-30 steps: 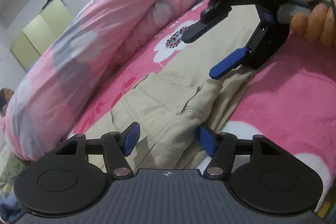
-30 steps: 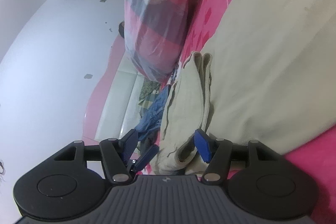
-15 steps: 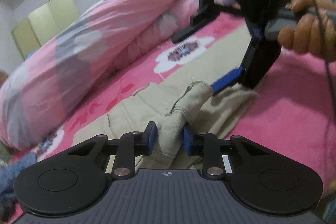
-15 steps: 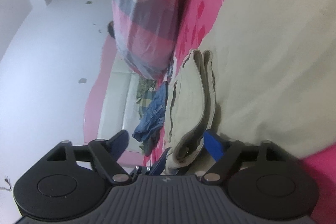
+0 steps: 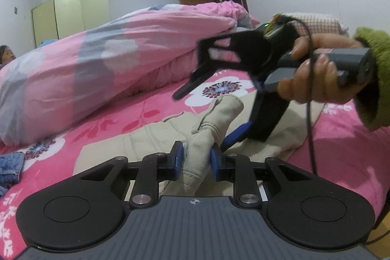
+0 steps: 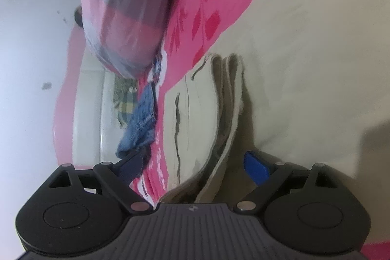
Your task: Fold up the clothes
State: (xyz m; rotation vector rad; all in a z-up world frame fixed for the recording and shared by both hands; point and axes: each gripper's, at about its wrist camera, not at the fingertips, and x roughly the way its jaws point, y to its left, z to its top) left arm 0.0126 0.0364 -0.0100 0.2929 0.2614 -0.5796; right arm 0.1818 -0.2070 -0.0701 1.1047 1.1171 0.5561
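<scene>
We pinch a bunched ridge of the beige trousers (image 5: 207, 128) in our left hand-held gripper (image 5: 194, 160), jaws closing on it. Our right hand-held gripper (image 6: 195, 165) is opening, at two o'clock. The trousers lie on the bed (image 5: 341, 138), barely folded; most folding remains.

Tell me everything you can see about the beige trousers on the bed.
The beige trousers look like sturdy cotton, with stitched seams and a slit pocket. They lie spread on the pink bedsheet, one edge gathered into a raised ridge of folded layers. The left claw pinches that ridge. The right claw straddles it, its jaws opening, pads off the cloth.
</scene>
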